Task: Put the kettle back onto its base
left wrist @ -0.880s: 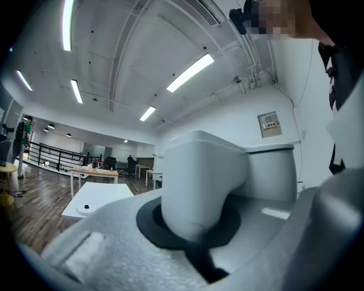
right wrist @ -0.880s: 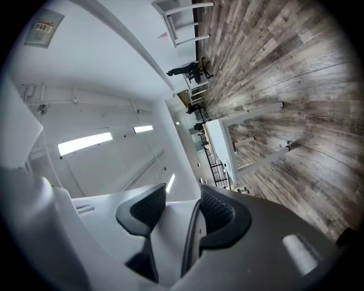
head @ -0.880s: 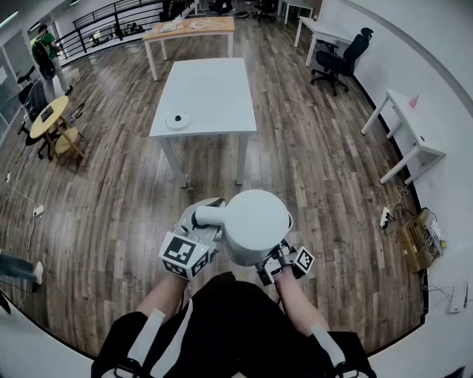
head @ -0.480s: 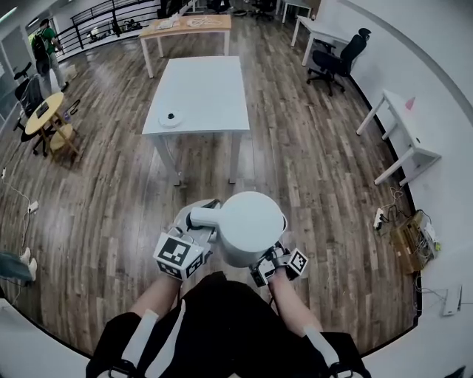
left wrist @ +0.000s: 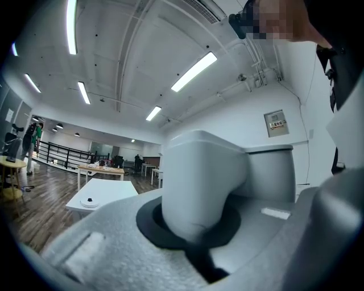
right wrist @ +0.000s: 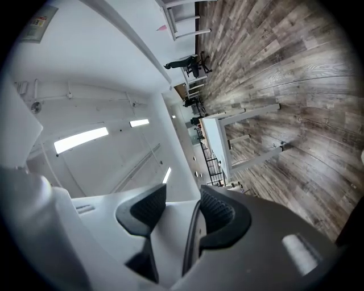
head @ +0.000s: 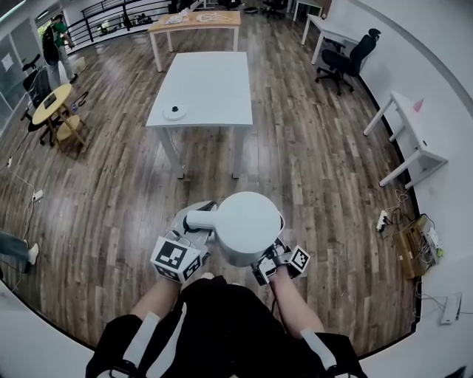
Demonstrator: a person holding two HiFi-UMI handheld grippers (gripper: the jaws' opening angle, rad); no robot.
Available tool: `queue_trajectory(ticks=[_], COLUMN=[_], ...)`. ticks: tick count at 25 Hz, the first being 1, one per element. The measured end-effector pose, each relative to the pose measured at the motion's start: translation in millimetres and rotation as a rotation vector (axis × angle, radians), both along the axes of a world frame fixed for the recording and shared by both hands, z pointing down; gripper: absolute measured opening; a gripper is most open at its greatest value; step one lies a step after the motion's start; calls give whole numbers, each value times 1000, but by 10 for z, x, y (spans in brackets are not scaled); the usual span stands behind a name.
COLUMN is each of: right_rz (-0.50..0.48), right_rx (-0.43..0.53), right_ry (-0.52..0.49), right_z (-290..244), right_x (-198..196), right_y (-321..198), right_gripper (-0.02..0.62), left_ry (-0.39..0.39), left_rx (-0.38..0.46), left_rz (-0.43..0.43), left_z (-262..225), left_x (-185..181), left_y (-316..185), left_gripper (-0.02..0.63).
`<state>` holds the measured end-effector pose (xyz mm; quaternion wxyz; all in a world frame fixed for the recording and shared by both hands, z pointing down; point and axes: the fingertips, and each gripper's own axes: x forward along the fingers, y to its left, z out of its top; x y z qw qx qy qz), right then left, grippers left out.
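Note:
I carry a white kettle (head: 247, 225) in the air in front of my body, over the wooden floor. My left gripper (head: 198, 230) is shut on its handle (head: 199, 219), which fills the left gripper view (left wrist: 199, 187). My right gripper (head: 270, 260) sits at the kettle's lower right side. In the right gripper view the kettle's thin edge (right wrist: 190, 238) runs between that gripper's (right wrist: 176, 213) dark pads, which close on it. The round white base (head: 174, 112) with a dark centre lies on the near left part of a white table (head: 211, 74) ahead, and the base (left wrist: 87, 202) also shows in the left gripper view.
A wooden table (head: 196, 22) stands behind the white one. A small round table with stools (head: 55, 111) is at the left, an office chair (head: 347, 59) and a white desk (head: 414, 133) at the right. Cables and a power strip (head: 384, 218) lie on the floor.
Both grips on the kettle are unchanged. The view has swayed slightly, and the white table stays at about the same distance ahead.

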<state>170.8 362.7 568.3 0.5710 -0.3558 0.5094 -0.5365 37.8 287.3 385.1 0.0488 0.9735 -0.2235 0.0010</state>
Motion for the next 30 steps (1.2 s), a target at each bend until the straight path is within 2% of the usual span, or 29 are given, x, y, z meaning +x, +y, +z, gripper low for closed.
queue_trajectory(ticks=[10,30], right_rz=[-37,-107], right_rx=[0,-27], right_ry=[-20,-12], right_z=[71,67], right_x=[-60,-339], right_y=[-20,-1139], right_gripper=[192,192], left_ry=[-18,5], left_rx=[4,3], left_rz=[-37,-137], left_z=[33,31], left_x=[-48,-418], left_y=[25,-1036], left_gripper=[-2,0])
